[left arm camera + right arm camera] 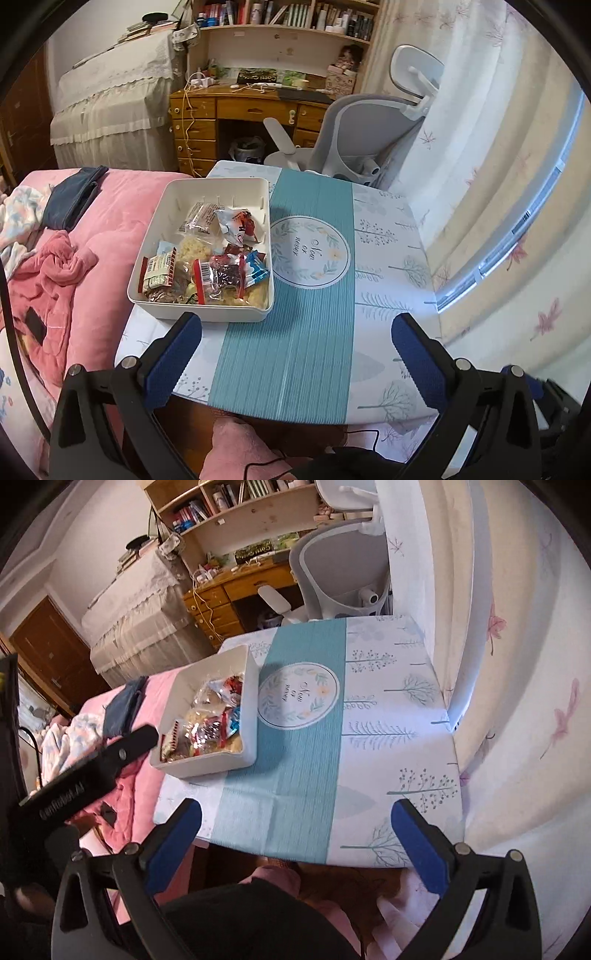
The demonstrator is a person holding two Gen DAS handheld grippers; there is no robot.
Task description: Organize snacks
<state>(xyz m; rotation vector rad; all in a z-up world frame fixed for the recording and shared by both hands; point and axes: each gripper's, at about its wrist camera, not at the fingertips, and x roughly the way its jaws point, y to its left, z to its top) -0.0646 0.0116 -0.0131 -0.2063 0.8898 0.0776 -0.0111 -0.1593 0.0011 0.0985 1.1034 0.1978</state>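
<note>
Sitting at the left edge of a small counter [388, 258] is a white rectangular bin [207, 310], filled with wrapped snacks [214, 266]. The counter wears a white cloth printed with trees, with a teal band down its middle and a round floral emblem [309, 252] just beside the bin. Both tools hang over the near edge of the counter, touching nothing. The left tool [295, 347] has its blue-padded fingers spread wide and empty; the right tool [295, 830] is spread wide and empty too. From the right wrist view, the left tool's black body lies near the bin's near left corner. A bed with pink bedding [110, 229] lies beside the counter, and a grey office chair [369, 125] stands beyond it.
</note>
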